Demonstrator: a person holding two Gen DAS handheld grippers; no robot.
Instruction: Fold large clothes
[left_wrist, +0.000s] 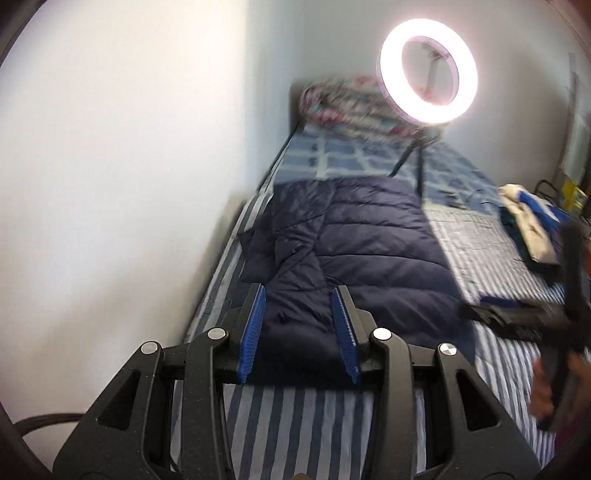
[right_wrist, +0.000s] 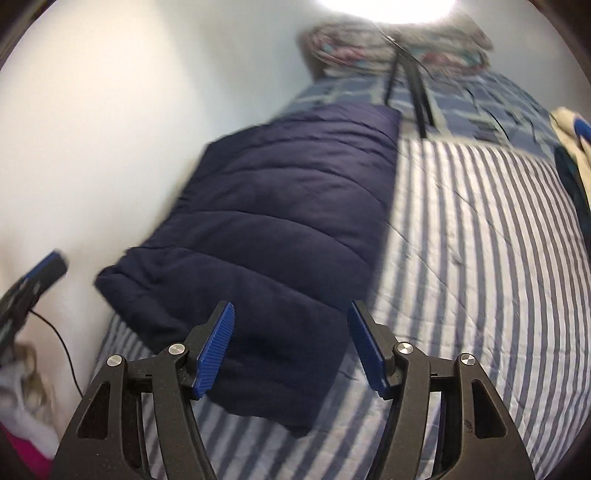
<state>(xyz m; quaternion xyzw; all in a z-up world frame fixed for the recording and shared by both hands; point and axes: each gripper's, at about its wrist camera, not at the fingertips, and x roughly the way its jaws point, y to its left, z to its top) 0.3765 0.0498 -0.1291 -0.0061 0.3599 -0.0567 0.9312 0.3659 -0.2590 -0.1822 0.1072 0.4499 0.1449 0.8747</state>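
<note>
Your glowing round ring light (left_wrist: 428, 75) blows out to white in the left wrist view, and in the right wrist view the top edge cuts it off. The floral pillow (left_wrist: 343, 107) behind it smears with motion blur. Your other black gripper (left_wrist: 517, 314) and the hand (left_wrist: 554, 384) on it are blurred and clipped by the right edge. The folded cream-and-blue clothes (left_wrist: 532, 225) are too soft to tell apart.
</note>
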